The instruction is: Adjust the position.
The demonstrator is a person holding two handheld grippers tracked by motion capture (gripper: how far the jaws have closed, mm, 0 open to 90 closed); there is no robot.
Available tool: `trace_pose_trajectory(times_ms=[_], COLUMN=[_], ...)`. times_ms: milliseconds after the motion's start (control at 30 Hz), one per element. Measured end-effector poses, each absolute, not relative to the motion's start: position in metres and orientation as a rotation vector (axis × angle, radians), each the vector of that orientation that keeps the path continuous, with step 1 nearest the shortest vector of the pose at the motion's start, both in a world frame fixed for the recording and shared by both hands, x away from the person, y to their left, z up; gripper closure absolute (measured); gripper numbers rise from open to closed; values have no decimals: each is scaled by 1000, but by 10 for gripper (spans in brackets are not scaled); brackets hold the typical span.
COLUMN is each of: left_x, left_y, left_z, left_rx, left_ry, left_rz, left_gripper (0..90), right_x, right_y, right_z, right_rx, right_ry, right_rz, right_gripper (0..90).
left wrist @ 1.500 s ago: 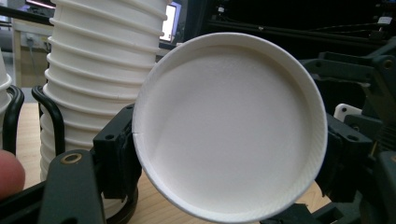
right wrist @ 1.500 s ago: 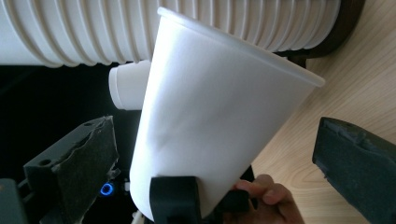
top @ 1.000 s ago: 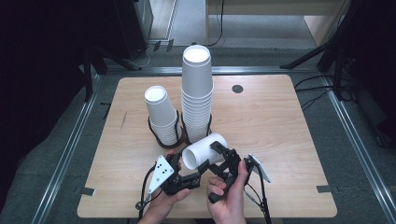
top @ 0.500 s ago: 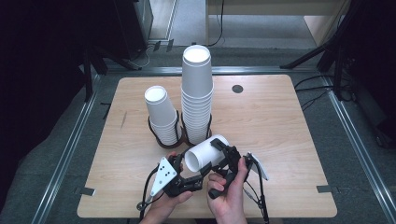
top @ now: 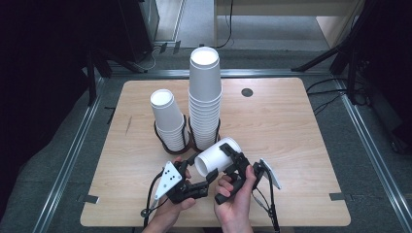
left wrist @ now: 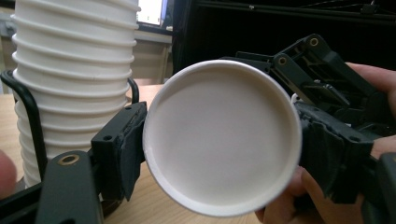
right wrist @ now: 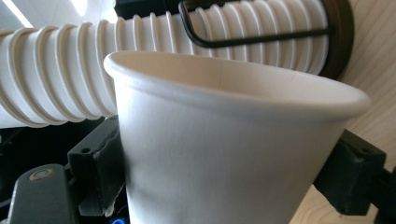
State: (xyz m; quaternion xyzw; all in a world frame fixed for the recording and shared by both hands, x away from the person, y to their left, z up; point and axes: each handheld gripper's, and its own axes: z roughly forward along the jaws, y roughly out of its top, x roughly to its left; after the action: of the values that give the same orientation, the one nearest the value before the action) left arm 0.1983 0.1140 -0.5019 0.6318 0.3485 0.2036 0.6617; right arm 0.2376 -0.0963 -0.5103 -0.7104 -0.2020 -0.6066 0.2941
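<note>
A white paper cup [top: 214, 158] lies on its side above the table's front middle, held between both grippers. My left gripper [top: 201, 168] comes in from the lower left. Its pads [left wrist: 123, 149] sit against the rim of the cup's round end [left wrist: 219, 135], and its jaws have just been opening slightly. My right gripper [top: 232, 156] reaches in from the lower right. Its jaws have just been closing, and its pads [right wrist: 100, 163] now press both sides of the cup's wall [right wrist: 224, 140].
A tall stack of white cups [top: 204, 97] and a shorter stack [top: 167, 119] stand in black wire holders [top: 170, 145] just behind the grippers. In the gripper views the stack is close by [left wrist: 70, 70] [right wrist: 140, 46]. Bare wooden table [top: 291, 145] stretches to the right.
The right gripper's jaws have closed in onto the cup's wall. The cup has edged slightly up and to the right. Both hands stay in about the same spot.
</note>
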Motion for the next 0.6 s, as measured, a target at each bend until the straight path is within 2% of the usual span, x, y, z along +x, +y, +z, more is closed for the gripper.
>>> trace_pose_trajectory(times_ms=[233,367,467,600], left_x=[202,204,205,206], left_y=[121,124,126,128], left_z=[-500,-500,-500,-501], left_rx=[1459,1475,1473,1480], left_ry=[811,830,832,843], left_rz=[354,334,318,322], left_gripper=[84,76,21,19], right_x=[239,241,241,241], right_y=[-103,-106,-108,-108], right_z=[-500,-495,-493,-488], right_rx=[-1975,-2049,-2083,-2096], right_ry=[-639,-745,-813,-923], right_rz=[-1732,-1827,-1882,-1957], right_gripper=[153,153,152,152])
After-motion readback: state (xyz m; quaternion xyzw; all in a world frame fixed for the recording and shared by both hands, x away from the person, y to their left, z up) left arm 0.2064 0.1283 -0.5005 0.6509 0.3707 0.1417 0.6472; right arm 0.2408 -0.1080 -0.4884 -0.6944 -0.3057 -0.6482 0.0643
